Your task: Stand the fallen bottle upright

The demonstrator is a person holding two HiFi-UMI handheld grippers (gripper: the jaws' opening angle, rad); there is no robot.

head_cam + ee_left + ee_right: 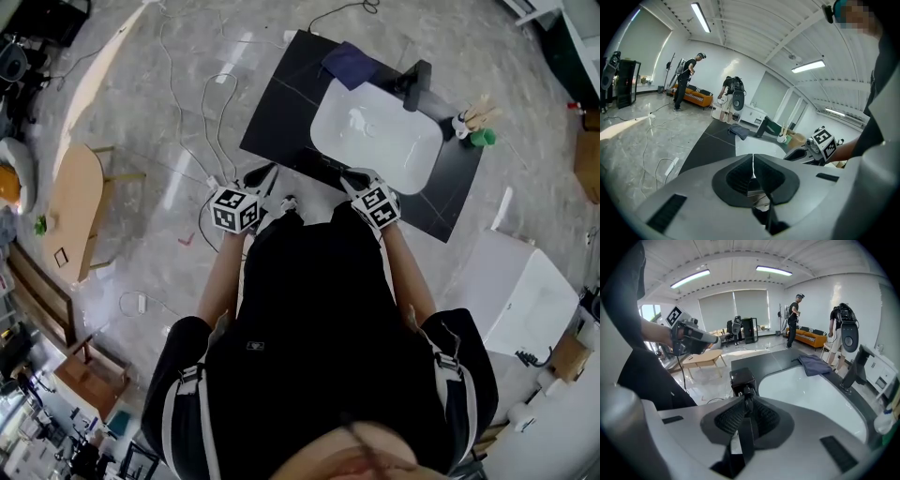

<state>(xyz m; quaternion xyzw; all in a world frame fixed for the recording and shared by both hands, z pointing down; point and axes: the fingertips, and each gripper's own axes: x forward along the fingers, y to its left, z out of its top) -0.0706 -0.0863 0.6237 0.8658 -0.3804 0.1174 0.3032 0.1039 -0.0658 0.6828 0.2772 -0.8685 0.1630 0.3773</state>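
Approach stage: left hand-held gripper [753, 158] pressed together, right hand-held gripper [746, 393] barely parted, both empty before the sink [375, 131]. Next, likely a reach to the bottle [462, 123] beyond it.

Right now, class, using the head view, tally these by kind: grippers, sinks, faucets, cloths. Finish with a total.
Grippers: 2, the left gripper and the right gripper
Sink: 1
Faucet: 1
Cloth: 1
Total: 5
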